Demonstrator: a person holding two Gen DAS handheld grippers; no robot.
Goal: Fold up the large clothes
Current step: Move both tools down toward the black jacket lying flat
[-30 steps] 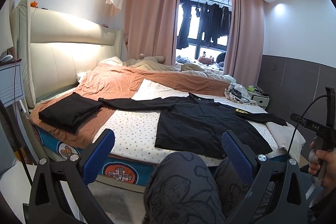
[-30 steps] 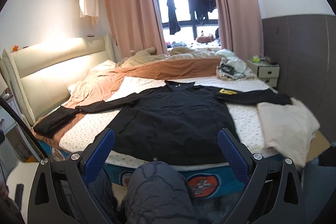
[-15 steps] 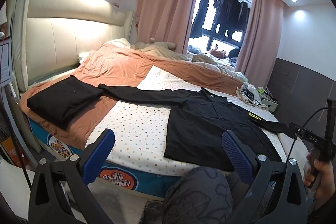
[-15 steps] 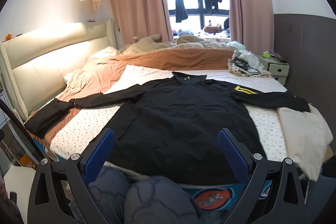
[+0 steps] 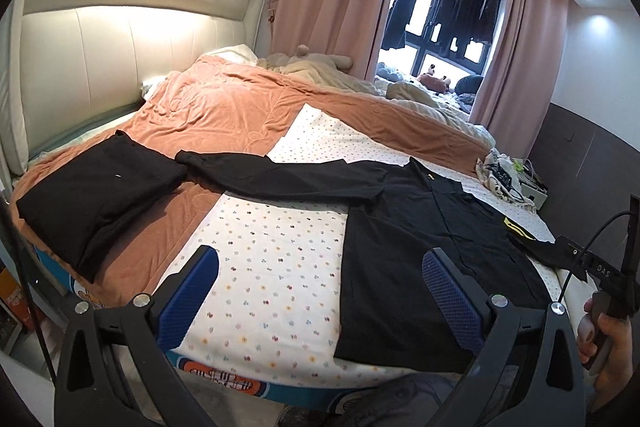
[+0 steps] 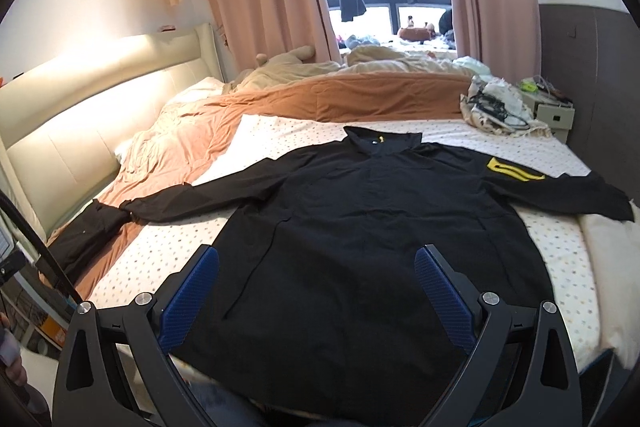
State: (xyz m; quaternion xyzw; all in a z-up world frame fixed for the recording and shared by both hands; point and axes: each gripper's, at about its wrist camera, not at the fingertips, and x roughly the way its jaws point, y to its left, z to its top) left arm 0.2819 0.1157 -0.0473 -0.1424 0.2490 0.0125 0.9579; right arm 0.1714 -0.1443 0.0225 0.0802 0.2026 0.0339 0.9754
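A large black long-sleeved shirt (image 6: 360, 235) lies flat, front up, on the dotted white sheet (image 5: 272, 251), sleeves spread wide, a yellow patch (image 6: 514, 169) on its right sleeve. It also shows in the left wrist view (image 5: 416, 247). My right gripper (image 6: 316, 291) is open and empty, just above the shirt's hem. My left gripper (image 5: 320, 291) is open and empty, over the sheet at the shirt's left hem edge. The right gripper's handle (image 5: 612, 291) shows at the far right of the left wrist view.
A folded black garment (image 5: 100, 187) lies on the orange blanket (image 5: 224, 107) by the left sleeve end. A cream cloth (image 6: 608, 259) lies at the bed's right edge. A pile of clutter (image 6: 496, 107) and a nightstand (image 6: 552, 111) are at the far right.
Both grippers have moved forward and down toward the bed, so the shirt fills more of each view. The shirt has not moved. Both stay open.
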